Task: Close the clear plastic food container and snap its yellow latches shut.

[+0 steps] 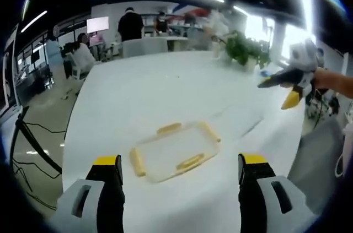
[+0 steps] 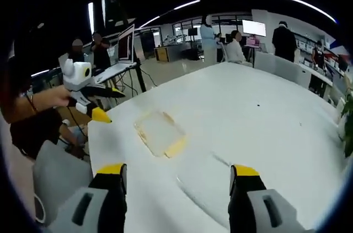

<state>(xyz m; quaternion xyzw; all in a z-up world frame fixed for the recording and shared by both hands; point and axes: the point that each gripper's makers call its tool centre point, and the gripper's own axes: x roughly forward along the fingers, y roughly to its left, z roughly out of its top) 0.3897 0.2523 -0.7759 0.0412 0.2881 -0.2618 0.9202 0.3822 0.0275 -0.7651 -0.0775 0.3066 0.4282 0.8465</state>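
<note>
Both claws hang in the air above the white tabletop point(image 1: 165, 90) and nothing is gripped; the left claw point(image 1: 179, 169) stands wide apart with the clear food container point(image 1: 175, 152) lying flat just ahead of it, not far in from the near edge of the tabletop; its yellow latches point(image 1: 138, 161) sit along all four sides, and whether they are snapped down I cannot tell from here; in the right gripper view the right claw point(image 2: 176, 177) is spread apart as well, the container point(image 2: 160, 132) lies ahead and to the left, close to the tabletop's left edge, one yellow latch point(image 2: 176, 146) catching the light; the lid looks seated, so my read is the job is pressing latches; best done by coming down squarely on one latch at a time, pinning the opposite side with the other claw so the container does not skate; the left claw is poised low and level, the right claw point(image 1: 292, 87) held high off to the side, a hand point(image 1: 325, 81) behind it.
</note>
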